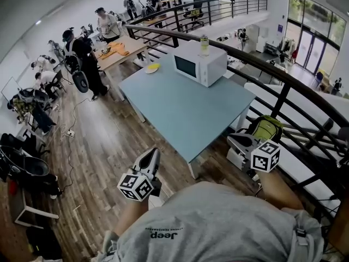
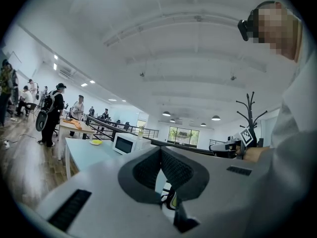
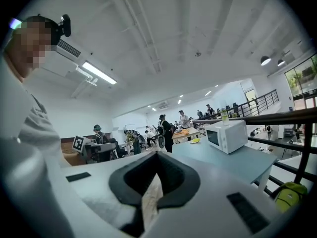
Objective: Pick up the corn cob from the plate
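The corn cob (image 1: 153,67) is a yellow shape on a small plate (image 1: 148,70) at the far left corner of the light blue table (image 1: 185,108). The left gripper view shows the same plate (image 2: 96,142) small and far off, and so does the right gripper view, with the plate (image 3: 195,141) beyond the table top. My left gripper (image 1: 153,153) hangs over the wooden floor short of the table's near corner, jaws together, nothing in them. My right gripper (image 1: 231,140) is held at the table's near right side, shut and empty. Both are far from the plate.
A white microwave (image 1: 199,63) with a bottle (image 1: 204,44) on top stands at the table's far right. A black railing (image 1: 283,86) runs along the right. A green backpack (image 1: 265,129) lies below it. Several people stand round a wooden table (image 1: 117,52) behind.
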Available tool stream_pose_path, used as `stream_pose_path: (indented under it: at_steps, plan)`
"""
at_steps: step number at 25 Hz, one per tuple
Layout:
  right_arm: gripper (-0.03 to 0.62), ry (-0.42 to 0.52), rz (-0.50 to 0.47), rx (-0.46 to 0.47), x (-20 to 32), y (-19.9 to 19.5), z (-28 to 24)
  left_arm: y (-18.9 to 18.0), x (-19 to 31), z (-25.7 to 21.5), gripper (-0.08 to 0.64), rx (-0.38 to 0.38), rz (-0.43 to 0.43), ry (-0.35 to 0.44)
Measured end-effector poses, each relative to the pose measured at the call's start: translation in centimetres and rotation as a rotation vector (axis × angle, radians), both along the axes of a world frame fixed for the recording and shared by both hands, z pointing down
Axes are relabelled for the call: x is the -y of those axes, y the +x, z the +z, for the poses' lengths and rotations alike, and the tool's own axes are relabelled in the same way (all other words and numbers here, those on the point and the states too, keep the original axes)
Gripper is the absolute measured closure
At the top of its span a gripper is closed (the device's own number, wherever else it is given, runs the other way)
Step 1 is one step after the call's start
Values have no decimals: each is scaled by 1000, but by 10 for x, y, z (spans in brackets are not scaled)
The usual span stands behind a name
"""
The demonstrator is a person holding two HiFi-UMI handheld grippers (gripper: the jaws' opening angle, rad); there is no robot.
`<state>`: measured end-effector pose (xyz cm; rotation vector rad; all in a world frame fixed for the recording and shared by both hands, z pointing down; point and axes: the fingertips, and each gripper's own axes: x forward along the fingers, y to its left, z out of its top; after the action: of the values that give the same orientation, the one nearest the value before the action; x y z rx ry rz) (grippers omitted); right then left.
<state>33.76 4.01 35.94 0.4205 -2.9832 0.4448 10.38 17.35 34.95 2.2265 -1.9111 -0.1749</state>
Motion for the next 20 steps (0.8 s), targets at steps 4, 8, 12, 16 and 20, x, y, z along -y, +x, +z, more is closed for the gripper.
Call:
stream_pose_path:
  at_steps: [4, 8, 12, 16, 20]
  plan:
    - [577, -10, -9, 12, 7, 22, 6, 26, 12, 4, 541, -1, 13, -7]
    - [577, -11, -29, 14, 15, 31, 10, 45, 23, 9, 541, -2, 27, -18]
    - [577, -27, -44, 8, 22, 27, 14, 51, 32, 15, 541, -10, 37, -32]
    - [577, -36, -57, -15, 28, 6, 27, 32, 40, 27, 541, -23, 38, -35]
    - [577, -36, -46, -35, 50, -36, 34, -13, 66, 38, 541, -43, 55, -32]
